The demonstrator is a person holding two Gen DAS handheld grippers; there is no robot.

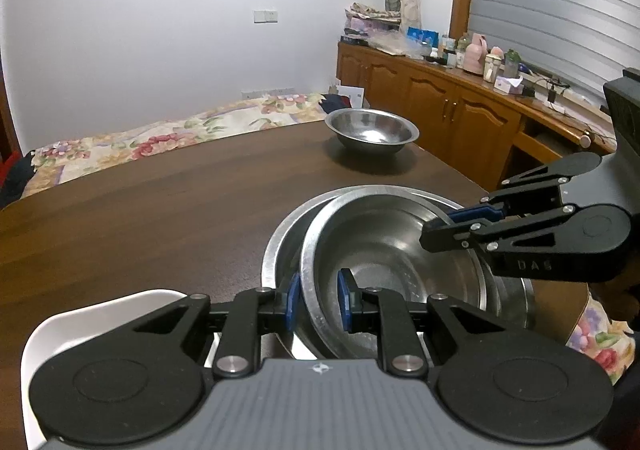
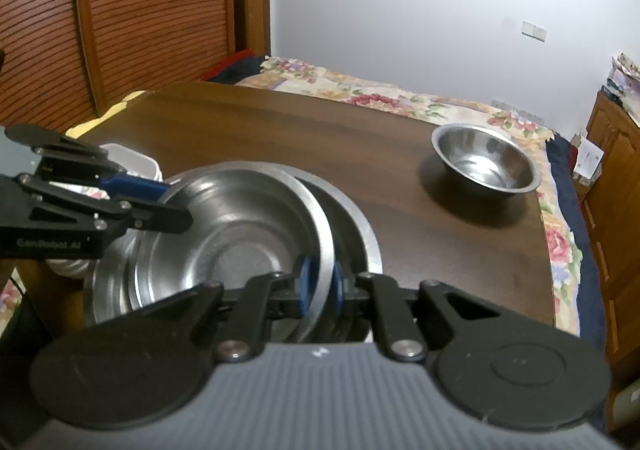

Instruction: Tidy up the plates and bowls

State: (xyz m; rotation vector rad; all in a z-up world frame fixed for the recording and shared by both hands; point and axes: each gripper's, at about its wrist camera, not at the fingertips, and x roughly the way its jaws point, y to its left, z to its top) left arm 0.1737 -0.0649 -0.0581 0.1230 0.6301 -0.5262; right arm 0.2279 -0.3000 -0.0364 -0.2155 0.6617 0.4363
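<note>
- White dish [image 1: 44, 334]: at the left near edge of the bench [image 1: 160, 210], partly hidden behind my left tool; untouched.
- Left tool [image 1: 318, 302]: blue pads narrowed onto the near-left rim of the upper steel bowl [image 1: 384, 242], one pad outside the wall and one inside; I read it as a pinch on that rim.
- Upper steel bowl: tilted, sitting off-centre inside the larger lower steel bowl [image 1: 280, 246], not yet nested flat.
- Right tool [image 2: 320, 284]: pressed together on the opposite rim of the same bowl, the rim running between its pads.
- Small steel bowl [image 1: 370, 130]: alone at the far right of the bench, well apart from the pair.
- Step in hand, as I judge it: seating one bowl into another with both tools.
- Next move calls for: levelling the upper bowl, centring it, lowering it evenly, then letting go on both sides; the small bowl would follow.
</note>
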